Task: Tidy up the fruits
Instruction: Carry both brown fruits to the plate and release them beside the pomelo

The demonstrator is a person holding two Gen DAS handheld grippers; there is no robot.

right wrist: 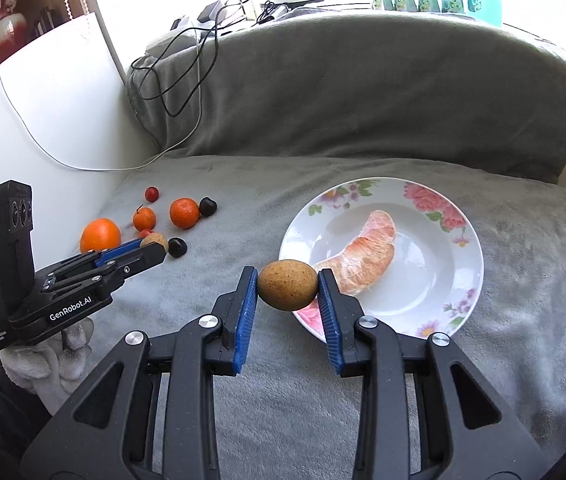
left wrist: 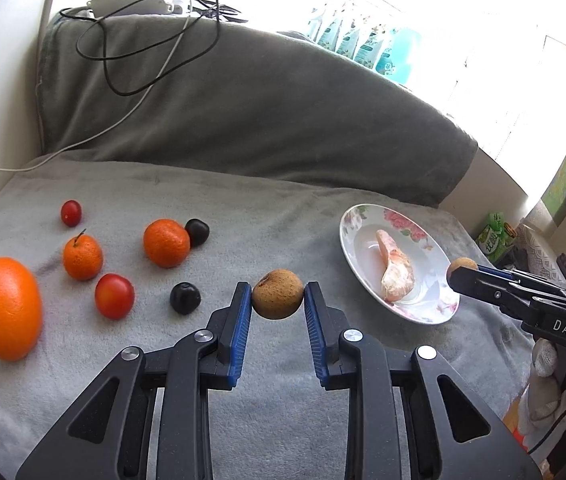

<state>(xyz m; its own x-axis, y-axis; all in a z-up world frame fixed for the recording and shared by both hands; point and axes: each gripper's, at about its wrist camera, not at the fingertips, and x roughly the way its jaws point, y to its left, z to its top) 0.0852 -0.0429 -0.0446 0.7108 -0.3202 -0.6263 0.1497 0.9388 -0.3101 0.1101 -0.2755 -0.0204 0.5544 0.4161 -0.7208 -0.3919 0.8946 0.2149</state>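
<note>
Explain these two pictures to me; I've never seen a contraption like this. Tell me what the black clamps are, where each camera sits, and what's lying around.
The black clamps are hand-held grippers, one in each of a person's hands; there is no robot. Each carries a camera that looks along its two blue-padded fingers, so each picture shows its own gripper from behind.

In the left camera's picture, the left gripper is shut on a small brown fruit. In the right camera's picture, the right gripper is shut on another brown fruit, near the edge of a flowered plate that holds a peeled citrus segment.

On the grey blanket lie a large orange, two tangerines, two red fruits and two dark ones.
</note>
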